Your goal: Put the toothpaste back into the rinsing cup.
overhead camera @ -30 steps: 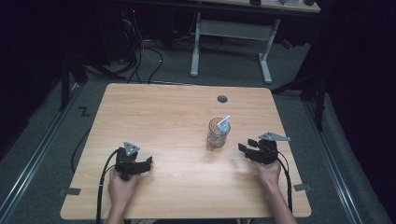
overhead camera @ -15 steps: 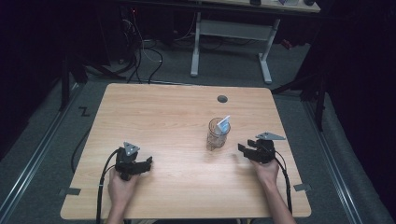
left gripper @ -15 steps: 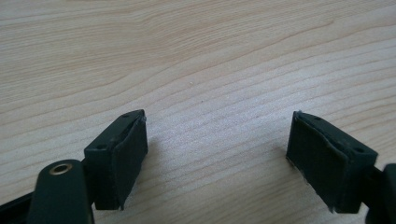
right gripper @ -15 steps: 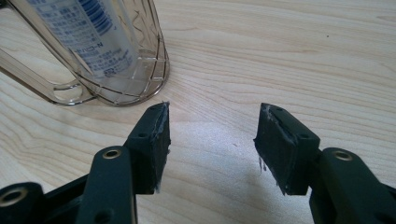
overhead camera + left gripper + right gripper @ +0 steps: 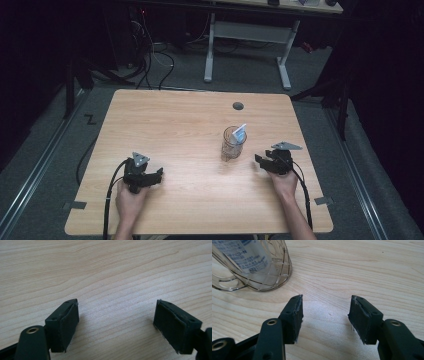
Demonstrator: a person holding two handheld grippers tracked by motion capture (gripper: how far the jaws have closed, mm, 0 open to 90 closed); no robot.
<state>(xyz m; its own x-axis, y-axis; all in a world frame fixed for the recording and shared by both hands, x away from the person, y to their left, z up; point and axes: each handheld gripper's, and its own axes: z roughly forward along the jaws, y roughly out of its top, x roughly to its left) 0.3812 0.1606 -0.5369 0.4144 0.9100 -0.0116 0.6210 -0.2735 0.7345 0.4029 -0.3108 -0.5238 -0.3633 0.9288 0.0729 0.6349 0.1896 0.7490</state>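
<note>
1. Light wooden table [image 5: 170,130], pale grain running lengthwise, rounded corners, a dark round cable hole [image 5: 238,106] near the far edge.
2. Standing upright right of centre on the tabletop: a clear glass mug [image 5: 233,143] with a grid pattern, holding a white-and-blue printed packet [image 5: 240,133] that sticks out above the rim at a tilt.
3. Resting near the front left of the table: left gripper [image 5: 151,177], held in the person's left hand [image 5: 131,199], jaws spread wide over bare wood, nothing between the pads [image 5: 68,322]; well apart from the mug.
4. Lying just beside the mug on its right: right gripper [image 5: 259,161], held in the right hand [image 5: 284,184], jaws pointing toward the mug, parted fairly wide and empty; in the right gripper view, mug base [image 5: 257,270] and handle ahead and to the left of the pads [image 5: 295,317], not touching.
5. Trailing from each gripper toward the front edge: a black cable [image 5: 109,200].
6. Under the table: grey carpeted floor [image 5: 55,150], bits of grey tape [image 5: 74,205] near the front corners, a dark Z-shaped mark [image 5: 90,120] at the left.
7. Farther back, in a dim room: a second desk with a white frame [image 5: 250,40] and a tangle of black cords [image 5: 150,55] on the floor.
</note>
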